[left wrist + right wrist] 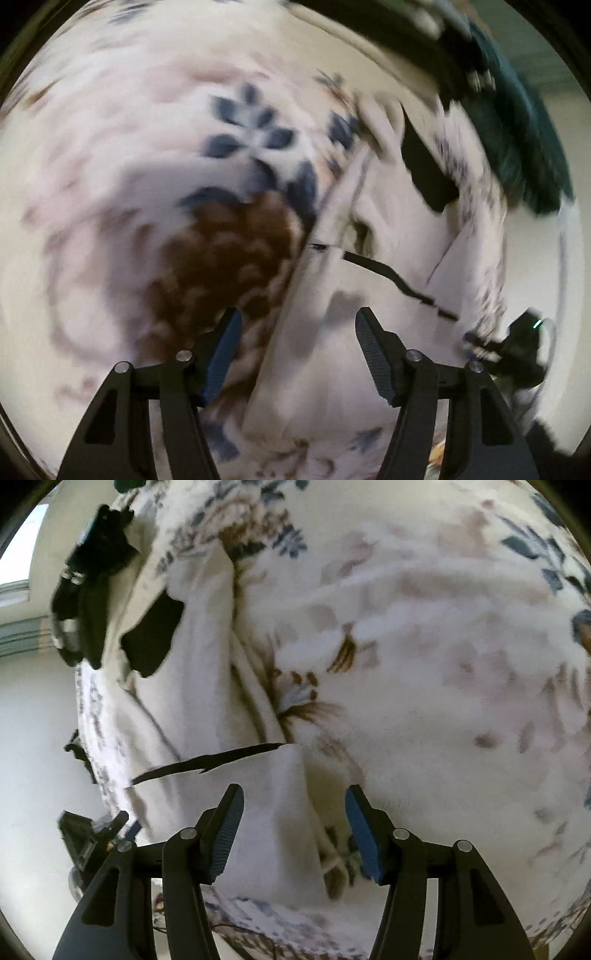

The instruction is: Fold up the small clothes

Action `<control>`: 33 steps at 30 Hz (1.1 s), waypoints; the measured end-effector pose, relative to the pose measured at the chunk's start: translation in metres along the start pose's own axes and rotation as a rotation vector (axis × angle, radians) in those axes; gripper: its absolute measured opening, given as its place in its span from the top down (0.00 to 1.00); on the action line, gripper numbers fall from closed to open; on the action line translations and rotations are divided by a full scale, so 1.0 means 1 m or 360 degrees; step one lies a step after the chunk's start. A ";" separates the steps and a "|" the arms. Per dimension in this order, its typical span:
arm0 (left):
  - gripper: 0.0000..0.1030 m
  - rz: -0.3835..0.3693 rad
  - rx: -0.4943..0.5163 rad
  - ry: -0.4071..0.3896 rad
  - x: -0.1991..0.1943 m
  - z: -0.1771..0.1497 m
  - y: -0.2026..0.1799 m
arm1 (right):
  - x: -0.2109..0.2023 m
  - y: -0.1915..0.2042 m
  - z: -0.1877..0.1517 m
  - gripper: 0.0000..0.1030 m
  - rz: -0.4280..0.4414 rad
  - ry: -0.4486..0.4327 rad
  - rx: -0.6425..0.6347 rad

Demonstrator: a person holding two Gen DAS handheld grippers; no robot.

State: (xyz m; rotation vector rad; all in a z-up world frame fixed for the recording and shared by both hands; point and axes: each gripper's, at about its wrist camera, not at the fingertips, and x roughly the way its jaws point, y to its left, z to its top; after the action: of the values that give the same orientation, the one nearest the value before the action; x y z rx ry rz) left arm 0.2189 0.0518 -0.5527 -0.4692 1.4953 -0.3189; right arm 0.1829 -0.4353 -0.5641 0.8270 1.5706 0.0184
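A small white garment (369, 236) with black patches lies rumpled on a floral bedcover (147, 147). My left gripper (295, 321) is open above the garment's near edge, with cloth between its fingers but not pinched. The view is blurred by motion. In the right wrist view the same white garment (207, 686) lies on the floral cover (443, 664). My right gripper (293, 797) is open over a fold of the garment, holding nothing. The other gripper (92, 834) shows at the lower left.
A dark green cloth (517, 140) and a dark striped item (461, 62) lie at the far edge of the bed. The dark striped item (85, 590) shows in the right view too. A pale wall (33, 720) lies beyond the bed edge.
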 end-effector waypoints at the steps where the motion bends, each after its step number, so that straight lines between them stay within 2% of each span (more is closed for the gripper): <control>1: 0.43 0.0016 0.0036 -0.0001 0.006 0.003 -0.006 | 0.004 0.001 0.001 0.44 -0.0001 -0.0002 -0.0004; 2: 0.72 0.0024 0.0068 -0.0019 0.008 0.005 -0.012 | 0.005 0.003 0.003 0.65 -0.0003 -0.0019 -0.0016; 3: 0.96 0.0019 0.0120 -0.0040 0.010 0.008 -0.019 | 0.004 0.007 0.003 0.81 0.0000 -0.0061 -0.0039; 4: 0.96 0.0034 0.0135 -0.0044 0.011 0.010 -0.022 | 0.002 0.011 0.003 0.96 -0.0016 -0.0101 -0.0061; 7: 0.96 0.0013 0.0137 -0.0097 0.008 0.018 -0.022 | -0.009 0.019 0.004 0.97 -0.0033 -0.0224 -0.0077; 9: 0.94 -0.0040 0.0075 -0.0047 0.010 0.022 -0.013 | -0.016 0.019 0.005 0.97 -0.0072 -0.0275 -0.0069; 12: 0.89 -0.0074 -0.0042 0.0033 0.003 0.018 0.005 | -0.011 0.012 0.011 0.95 -0.0111 -0.0203 -0.0008; 13: 0.85 -0.0073 -0.0061 0.0030 -0.005 0.013 0.008 | -0.007 0.007 0.011 0.93 -0.0090 -0.0135 0.0040; 15: 0.77 -0.0072 -0.0097 -0.0022 -0.027 -0.002 0.019 | -0.010 -0.003 0.007 0.81 -0.0030 -0.0065 0.0097; 16: 0.71 -0.0077 -0.0119 -0.0032 -0.032 -0.009 0.021 | -0.015 -0.009 0.001 0.62 -0.0007 -0.0071 0.0118; 17: 0.58 -0.0079 -0.0148 -0.0038 -0.038 -0.021 0.028 | -0.020 -0.013 -0.006 0.51 0.0023 -0.0080 0.0129; 18: 0.51 -0.0086 -0.0169 -0.0043 -0.040 -0.029 0.031 | -0.027 -0.020 -0.017 0.50 0.0067 -0.0085 0.0144; 20: 0.50 -0.0128 -0.0212 -0.0001 -0.034 -0.047 0.043 | -0.030 -0.026 -0.032 0.50 0.0113 -0.0049 0.0139; 22: 0.50 -0.0128 -0.0247 0.0057 -0.019 -0.055 0.046 | -0.023 -0.029 -0.049 0.50 0.0126 0.0041 0.0089; 25: 0.52 -0.0200 -0.0241 0.0051 -0.003 -0.062 0.044 | -0.005 -0.030 -0.065 0.50 0.0081 0.0138 0.0019; 26: 0.71 -0.0195 -0.0200 0.0014 -0.003 -0.063 0.038 | 0.001 -0.031 -0.069 0.50 0.0084 0.0156 0.0012; 27: 0.95 -0.0155 -0.0157 -0.0015 -0.006 -0.062 0.034 | 0.007 -0.030 -0.072 0.50 0.0082 0.0167 0.0004; 28: 0.95 -0.0107 -0.0106 -0.0033 -0.009 -0.061 0.028 | 0.009 -0.029 -0.074 0.68 0.0084 0.0148 -0.0016; 29: 0.95 -0.0105 -0.0091 -0.0058 -0.014 -0.060 0.026 | 0.009 -0.027 -0.076 0.95 0.0052 0.0106 -0.0039; 31: 0.95 -0.0078 -0.0108 -0.0094 -0.022 -0.058 0.030 | 0.007 -0.025 -0.078 0.95 -0.0028 0.0051 -0.0044; 33: 0.91 -0.0064 -0.0150 -0.0064 -0.027 -0.060 0.043 | -0.001 -0.028 -0.077 0.98 -0.0107 -0.0031 0.0006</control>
State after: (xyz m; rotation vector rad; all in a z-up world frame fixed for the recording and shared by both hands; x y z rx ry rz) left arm 0.1543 0.0958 -0.5509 -0.5782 1.4673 -0.2701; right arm 0.1023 -0.4223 -0.5607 0.7747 1.5794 -0.0410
